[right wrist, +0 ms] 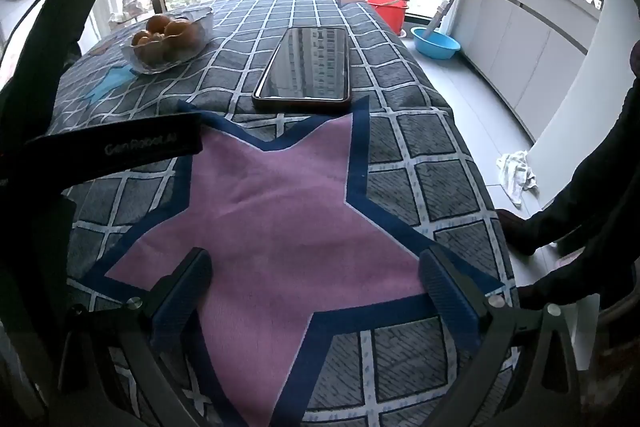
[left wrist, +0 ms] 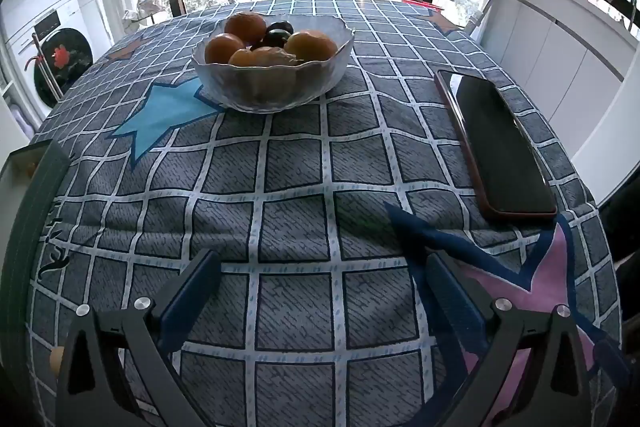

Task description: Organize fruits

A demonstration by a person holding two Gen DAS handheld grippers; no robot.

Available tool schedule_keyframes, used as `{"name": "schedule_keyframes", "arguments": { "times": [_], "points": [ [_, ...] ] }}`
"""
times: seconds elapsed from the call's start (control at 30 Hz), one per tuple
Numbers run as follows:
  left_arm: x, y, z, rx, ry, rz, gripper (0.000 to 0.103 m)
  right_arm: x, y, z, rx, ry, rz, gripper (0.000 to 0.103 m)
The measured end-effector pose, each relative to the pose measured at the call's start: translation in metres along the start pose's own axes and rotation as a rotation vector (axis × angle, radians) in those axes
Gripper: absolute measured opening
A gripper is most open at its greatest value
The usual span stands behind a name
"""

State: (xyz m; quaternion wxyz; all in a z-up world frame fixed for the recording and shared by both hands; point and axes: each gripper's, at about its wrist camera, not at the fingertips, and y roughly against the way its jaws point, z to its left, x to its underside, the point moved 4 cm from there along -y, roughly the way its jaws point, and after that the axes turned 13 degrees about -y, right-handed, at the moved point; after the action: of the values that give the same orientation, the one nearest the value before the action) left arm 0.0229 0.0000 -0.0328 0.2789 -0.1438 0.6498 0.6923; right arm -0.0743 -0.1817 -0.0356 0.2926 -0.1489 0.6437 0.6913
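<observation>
A clear glass bowl stands toward the far left of the table, holding several oranges and two dark plums. The right wrist view shows the same bowl far off at the upper left. My left gripper hangs open over the checked tablecloth near the front edge, well short of the bowl, with nothing between its fingers. Over the pink star patch, my right gripper is also open and empty. The left gripper's body shows at the left of the right wrist view.
A phone in a red case lies face up on the right side of the table, also visible as the phone. A red bucket and blue basin sit on the floor beyond. A person's dark sleeve is at right.
</observation>
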Motion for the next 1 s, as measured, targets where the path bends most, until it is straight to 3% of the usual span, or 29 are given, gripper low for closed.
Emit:
{"name": "schedule_keyframes", "arguments": {
  "times": [0.67,0.83,1.0],
  "points": [
    [0.0003,0.0001,0.0000,0.000,0.001,0.000,0.103,0.0056,0.0020,0.0014,0.002,0.005,-0.015,0.103],
    [0.0002,0.0001,0.0000,0.000,0.000,0.000,0.103,0.0015,0.0004,0.0020,0.039,-0.036,0.027,0.103],
    [0.0003,0.0001,0.0001,0.000,0.000,0.000,0.103,-0.0017,-0.0032,0.0031,0.039,-0.046,-0.004,0.103]
  ]
}}
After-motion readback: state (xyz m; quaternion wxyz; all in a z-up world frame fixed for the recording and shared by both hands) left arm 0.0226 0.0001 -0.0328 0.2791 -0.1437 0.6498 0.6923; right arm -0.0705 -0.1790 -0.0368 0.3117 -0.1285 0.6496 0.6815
